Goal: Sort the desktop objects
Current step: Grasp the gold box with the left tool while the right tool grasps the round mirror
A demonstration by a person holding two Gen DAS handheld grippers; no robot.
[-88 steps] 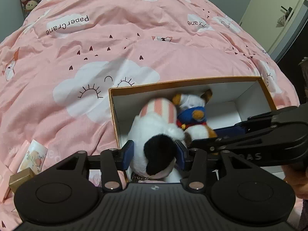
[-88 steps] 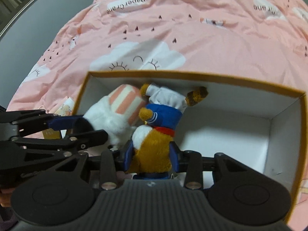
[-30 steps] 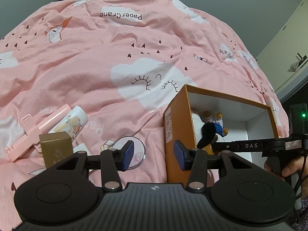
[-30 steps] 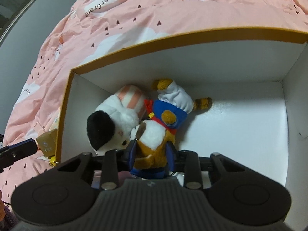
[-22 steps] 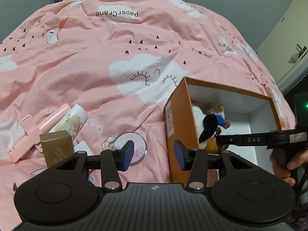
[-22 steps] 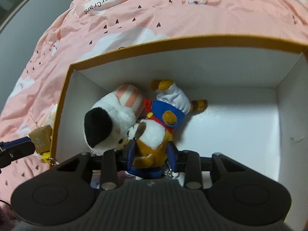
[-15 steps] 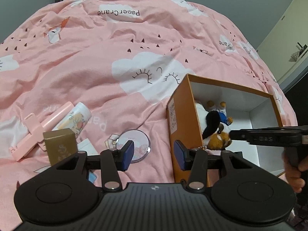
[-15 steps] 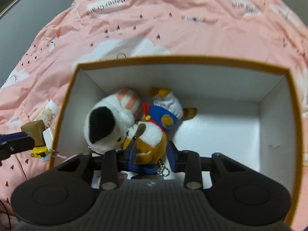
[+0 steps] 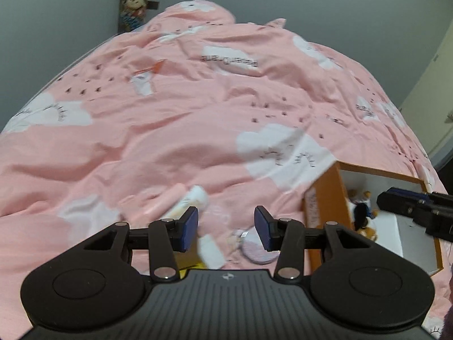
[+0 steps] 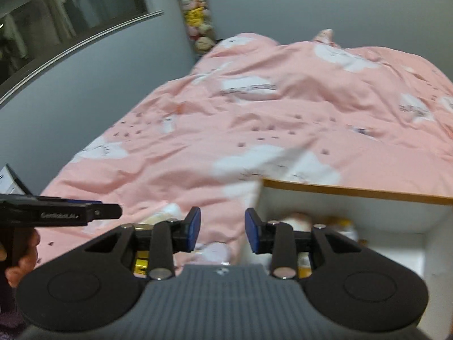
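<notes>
An orange box point(image 9: 322, 206) with a white inside lies on the pink duvet and holds two plush toys point(image 9: 361, 216). In the left wrist view my left gripper point(image 9: 226, 228) hovers over loose items left of the box; its jaws are closing with nothing between them. Below it lie a round pink mirror point(image 9: 256, 250), a white tube point(image 9: 188, 202) and a white card point(image 9: 211, 250). My right gripper point(image 10: 222, 229) is open and empty above the box's left wall point(image 10: 252, 198). The plush toys point(image 10: 297, 218) lie blurred behind its fingers. Both views are motion-blurred.
The pink cloud-print duvet point(image 9: 198, 130) covers the whole bed. A grey wall and a column of hanging soft toys point(image 10: 195, 14) stand at the far end. A hand point(image 10: 19, 255) holds the left gripper's handle at the left of the right wrist view.
The right gripper has risen out of the box and tilted up, leaving the brown plush inside. The left gripper has swung left and up, away from the box, over the loose items.
</notes>
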